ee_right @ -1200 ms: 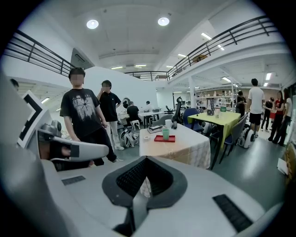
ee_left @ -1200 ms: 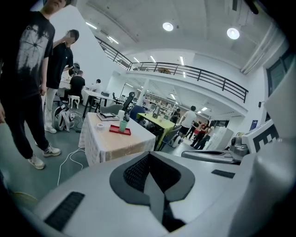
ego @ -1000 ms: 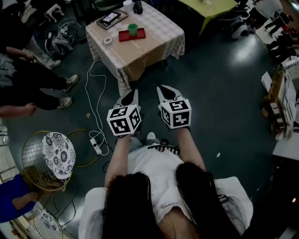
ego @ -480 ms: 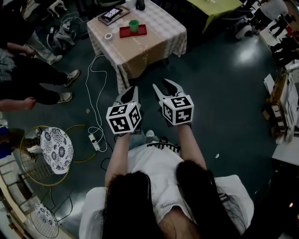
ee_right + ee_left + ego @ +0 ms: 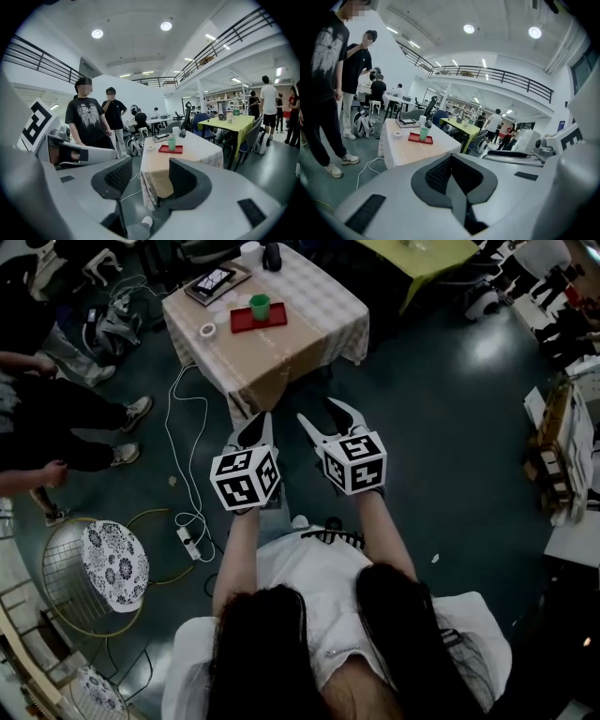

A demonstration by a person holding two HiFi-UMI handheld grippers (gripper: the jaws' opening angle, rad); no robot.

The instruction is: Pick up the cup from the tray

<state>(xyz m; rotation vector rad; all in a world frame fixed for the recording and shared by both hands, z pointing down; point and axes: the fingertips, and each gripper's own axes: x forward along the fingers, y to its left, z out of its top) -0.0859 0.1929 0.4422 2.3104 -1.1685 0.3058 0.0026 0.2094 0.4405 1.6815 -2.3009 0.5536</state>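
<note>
Head view: the green cup (image 5: 260,306) stands upright on the red tray (image 5: 246,322), which lies on the cloth-covered surface (image 5: 291,343). A tape roll (image 5: 207,330) lies just left of the tray. Both grippers hang over the floor, well short of the tray, though closer to it than a second ago. The right gripper (image 5: 322,415) has just been opening its jaws, which were together before.

Left gripper view: the left gripper (image 5: 451,157) has its jaws closed together and empty, the tray far ahead.

Right gripper view: the jaws stand moderately apart with nothing between them, the tray beyond.
</note>
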